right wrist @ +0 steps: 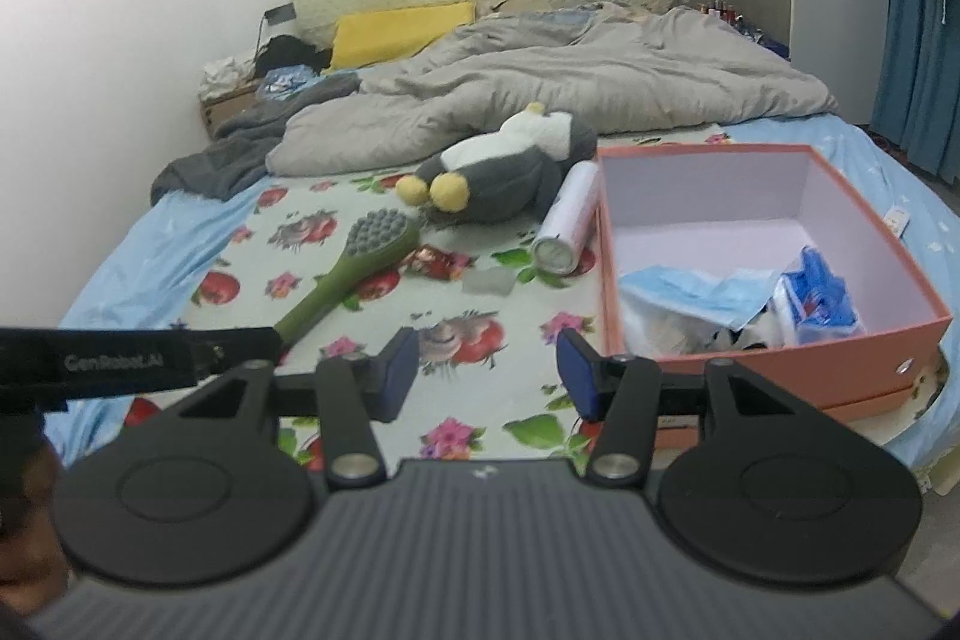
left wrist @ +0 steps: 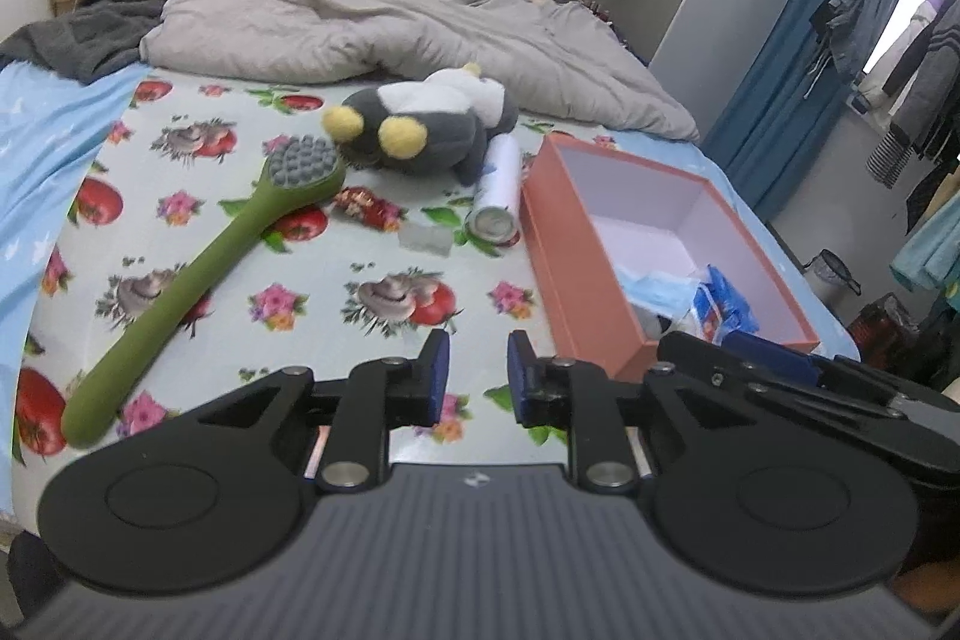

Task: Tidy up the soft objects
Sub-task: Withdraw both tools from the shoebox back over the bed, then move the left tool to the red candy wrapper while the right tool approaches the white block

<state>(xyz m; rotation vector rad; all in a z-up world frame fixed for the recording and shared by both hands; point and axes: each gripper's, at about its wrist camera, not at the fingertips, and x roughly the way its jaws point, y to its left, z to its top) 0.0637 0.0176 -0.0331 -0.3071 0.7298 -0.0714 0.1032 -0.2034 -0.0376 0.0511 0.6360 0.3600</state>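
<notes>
Both my left gripper [left wrist: 478, 370] and right gripper [right wrist: 487, 369] hang parted and empty; ahead, the plush penguin [left wrist: 432, 124] touches the spray can [left wrist: 498, 187], which a careless grab could roll.

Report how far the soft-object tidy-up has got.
Done: blue soft packets already lie in the pink box. In hand: nothing; the left gripper and right gripper are both empty, with their fingers apart. Left: the plush penguin still lies on the bed beside the green brush and the spray can.
</notes>
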